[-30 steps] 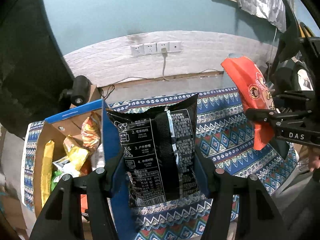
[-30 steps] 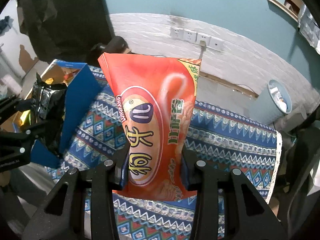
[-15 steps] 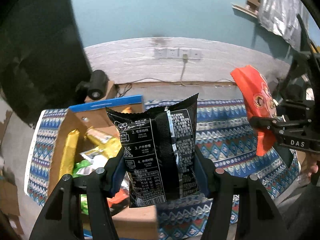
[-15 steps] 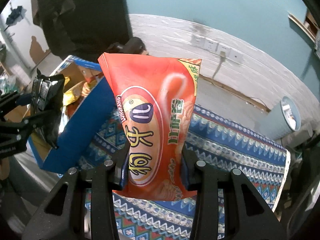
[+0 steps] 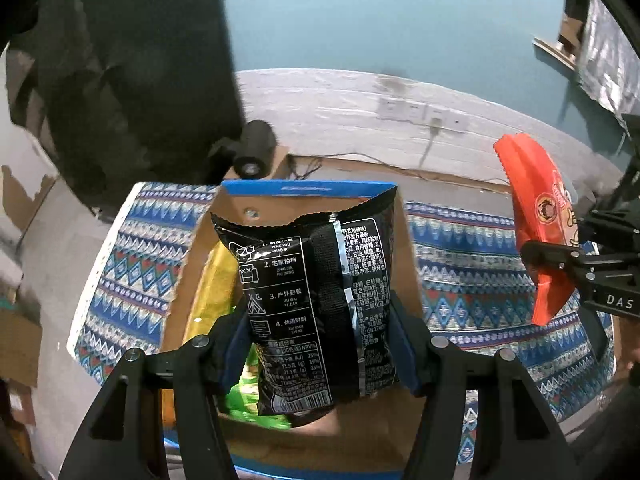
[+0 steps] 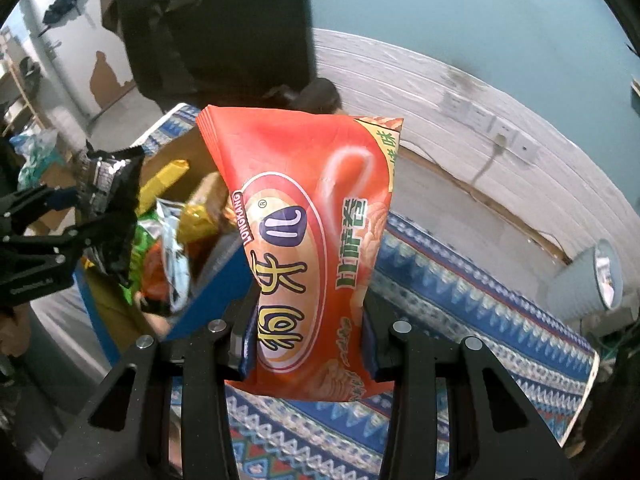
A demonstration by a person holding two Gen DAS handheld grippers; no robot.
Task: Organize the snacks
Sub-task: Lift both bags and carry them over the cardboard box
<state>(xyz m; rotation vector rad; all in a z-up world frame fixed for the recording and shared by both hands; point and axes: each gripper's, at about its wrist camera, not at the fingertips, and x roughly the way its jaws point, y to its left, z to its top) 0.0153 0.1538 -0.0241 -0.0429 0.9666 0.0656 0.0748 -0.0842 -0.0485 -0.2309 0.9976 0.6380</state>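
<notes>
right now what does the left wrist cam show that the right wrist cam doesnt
Only the left wrist view shows the printed back of the black snack bag held in the left gripper, and the black roll behind the box.

Only the right wrist view shows the front of the orange snack bag held in the right gripper, the pale bin and the silver-blue packet in the box.

Both show the cardboard box, the patterned cloth, the wall sockets, both bags and the yellow packet.
</notes>
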